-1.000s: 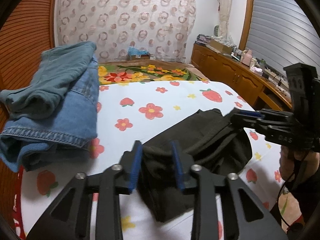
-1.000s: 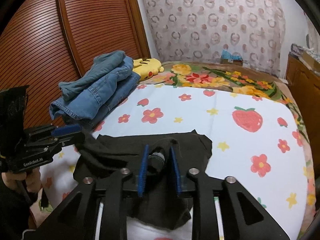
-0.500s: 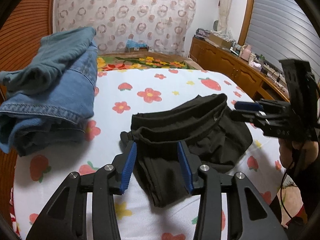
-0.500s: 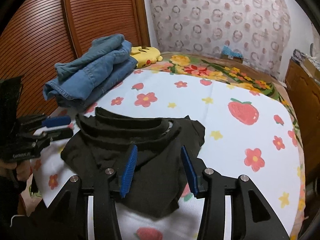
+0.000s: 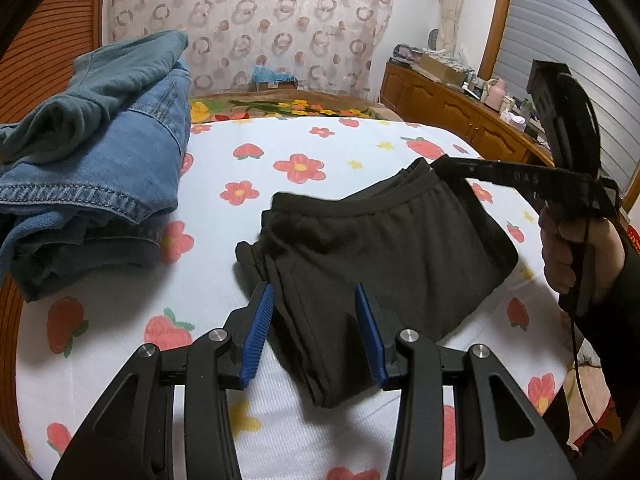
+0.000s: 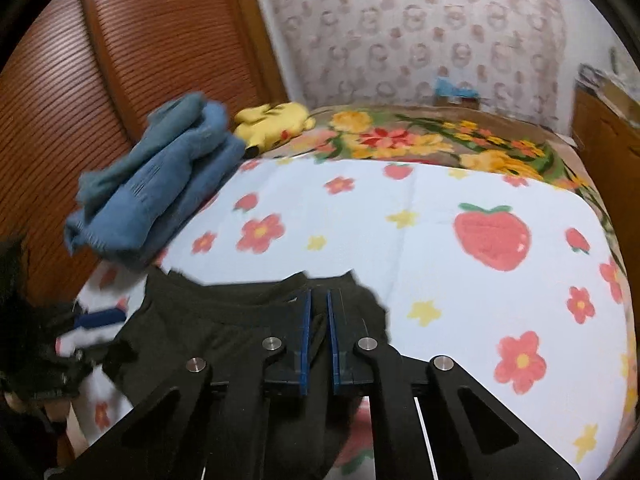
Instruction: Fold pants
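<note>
Since the earlier frames, the black pants (image 5: 384,248) have gone from a bunched lump to a flatter, spread-out pile on the bed (image 5: 248,152), waistband toward the far side.

Left wrist view: the left gripper (image 5: 316,332) hovers just over the near edge of the pants, its blue pads half apart, with cloth between them but not pinched. The right gripper (image 5: 448,168), held by a hand (image 5: 568,248), reaches in at the far right end of the waistband. A stack of blue jeans (image 5: 96,160) lies well apart on the left.

Right wrist view: blurred. The right gripper (image 6: 318,332) has just been closing and its pads are now almost together, with dark waistband cloth between them, so it appears clamped on the pants (image 6: 224,328). A yellow plush toy (image 6: 276,120) sits beyond the jeans (image 6: 160,200).

To do this step well, I would have the left gripper pinch the matching waistband corner before lifting, so that both ends rise evenly and the fold lands square.
</note>
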Demonstrator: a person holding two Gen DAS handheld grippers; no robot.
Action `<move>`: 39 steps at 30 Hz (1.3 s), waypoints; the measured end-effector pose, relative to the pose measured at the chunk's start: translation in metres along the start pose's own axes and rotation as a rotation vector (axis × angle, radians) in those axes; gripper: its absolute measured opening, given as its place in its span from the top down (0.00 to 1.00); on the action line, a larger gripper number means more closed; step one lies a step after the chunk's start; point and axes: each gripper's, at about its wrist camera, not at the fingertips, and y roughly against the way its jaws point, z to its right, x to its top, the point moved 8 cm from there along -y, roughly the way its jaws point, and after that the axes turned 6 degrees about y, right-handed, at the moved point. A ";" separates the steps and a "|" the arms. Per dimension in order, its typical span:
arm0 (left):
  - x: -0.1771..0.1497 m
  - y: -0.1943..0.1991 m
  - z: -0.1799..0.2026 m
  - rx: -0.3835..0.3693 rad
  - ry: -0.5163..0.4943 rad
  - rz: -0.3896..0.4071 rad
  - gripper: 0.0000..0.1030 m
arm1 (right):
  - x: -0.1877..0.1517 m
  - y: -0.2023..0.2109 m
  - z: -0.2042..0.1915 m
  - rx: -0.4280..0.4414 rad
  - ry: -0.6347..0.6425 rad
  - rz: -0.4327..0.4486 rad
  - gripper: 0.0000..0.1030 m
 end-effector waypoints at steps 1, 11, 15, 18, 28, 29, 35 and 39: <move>0.000 0.000 0.000 0.000 0.000 0.001 0.58 | 0.000 0.000 0.001 -0.007 -0.007 0.001 0.93; 0.006 0.000 -0.004 -0.004 0.005 0.021 0.58 | -0.005 0.017 -0.016 0.006 0.061 -0.014 0.68; 0.015 -0.006 -0.005 -0.015 0.007 0.019 0.60 | -0.017 0.012 -0.016 -0.007 0.101 -0.062 0.65; 0.024 -0.015 -0.007 -0.007 0.017 0.014 0.61 | -0.018 0.005 -0.012 -0.011 0.082 -0.072 0.65; 0.041 -0.040 -0.010 -0.020 0.018 -0.013 0.84 | 0.000 -0.012 -0.017 0.006 0.095 -0.023 0.86; 0.042 -0.038 -0.009 -0.020 0.010 -0.007 0.89 | 0.002 -0.013 -0.018 0.002 0.101 -0.016 0.91; 0.058 -0.015 -0.016 0.019 0.012 0.093 0.93 | 0.007 -0.017 -0.022 -0.002 0.102 0.009 0.91; 0.062 -0.012 -0.017 0.043 0.000 0.093 0.93 | 0.006 -0.012 -0.023 -0.003 0.082 -0.003 0.83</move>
